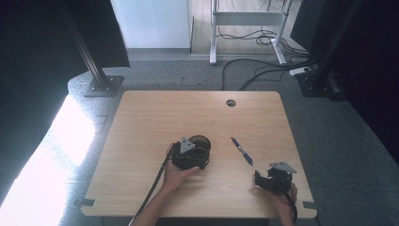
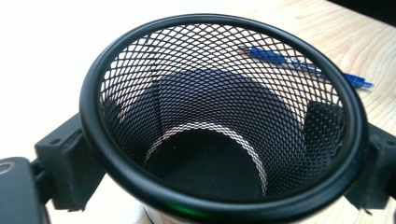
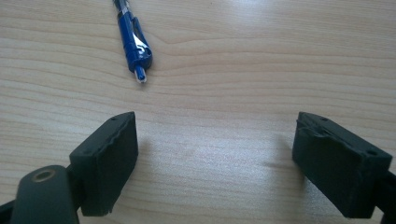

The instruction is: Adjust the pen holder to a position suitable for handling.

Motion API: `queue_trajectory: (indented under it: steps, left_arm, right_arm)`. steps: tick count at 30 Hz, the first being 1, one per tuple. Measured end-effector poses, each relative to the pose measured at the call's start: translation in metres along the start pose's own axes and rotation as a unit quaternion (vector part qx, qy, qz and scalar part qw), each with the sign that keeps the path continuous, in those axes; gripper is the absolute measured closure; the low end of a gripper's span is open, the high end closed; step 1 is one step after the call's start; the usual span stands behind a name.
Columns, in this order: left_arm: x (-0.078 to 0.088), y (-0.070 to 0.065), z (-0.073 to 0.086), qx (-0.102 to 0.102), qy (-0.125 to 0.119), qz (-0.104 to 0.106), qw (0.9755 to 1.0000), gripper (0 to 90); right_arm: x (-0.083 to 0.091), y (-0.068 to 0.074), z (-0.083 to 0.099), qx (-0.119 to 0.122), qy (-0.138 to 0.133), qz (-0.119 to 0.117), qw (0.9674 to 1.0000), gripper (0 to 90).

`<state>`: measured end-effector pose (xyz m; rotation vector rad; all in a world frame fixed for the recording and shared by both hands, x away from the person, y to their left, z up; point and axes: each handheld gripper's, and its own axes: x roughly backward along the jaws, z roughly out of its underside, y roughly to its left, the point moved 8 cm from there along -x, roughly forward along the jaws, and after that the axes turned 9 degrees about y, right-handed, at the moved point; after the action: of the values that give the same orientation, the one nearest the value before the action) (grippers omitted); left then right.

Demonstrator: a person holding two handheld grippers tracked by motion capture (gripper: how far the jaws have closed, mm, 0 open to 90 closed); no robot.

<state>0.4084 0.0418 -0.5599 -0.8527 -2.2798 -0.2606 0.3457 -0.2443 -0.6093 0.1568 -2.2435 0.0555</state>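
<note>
A black wire-mesh cup (image 1: 201, 141) stands upright on the wooden table (image 1: 141, 122), left of centre. In the left gripper view the cup (image 2: 219, 116) sits between the two jaws of my left gripper (image 2: 217, 123), one beside each wall, and I see no pad pressing on the mesh. A hand holds the left gripper (image 1: 189, 155) from the near side. A blue pen (image 1: 242, 150) lies flat to the cup's right; through the mesh the pen (image 2: 303, 65) shows beyond it. My right gripper (image 1: 259, 180) rests near the front right edge. The right gripper (image 3: 215, 140) is open and holds nothing, with the pen (image 3: 133, 42) just ahead.
A round cable hole (image 1: 230, 102) sits near the table's far edge. Black frame posts (image 1: 101, 75) stand on the floor beyond the far corners, and cables (image 1: 263, 66) lie on the floor. Bright light (image 1: 56, 141) falls on the floor at the left.
</note>
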Motion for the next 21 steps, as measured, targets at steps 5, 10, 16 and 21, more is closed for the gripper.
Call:
queue_trajectory:
  steps: [5, 10, 16, 21]
  left_arm:
    - [0.008, 0.001, 0.001, 0.006, -0.008, -0.004, 0.9999, 2.6]
    - [0.017, -0.001, 0.003, 0.009, -0.015, -0.003, 0.9998, 0.9]
    - [0.026, 0.000, 0.009, 0.011, -0.011, -0.004, 0.9999, 0.9]
    - [0.032, 0.004, 0.015, 0.017, -0.008, -0.005, 0.9998, 1.4]
  right_arm:
    - [0.000, 0.000, 0.000, 0.000, 0.000, 0.000, 1.0000, 13.8]
    - [0.000, 0.000, 0.000, 0.000, 0.000, 0.000, 1.0000, 13.8]
    - [0.000, 0.000, 0.000, 0.000, 0.000, 0.000, 1.0000, 13.8]
    - [0.000, 0.000, 0.000, 0.000, 0.000, 0.000, 1.0000, 13.8]
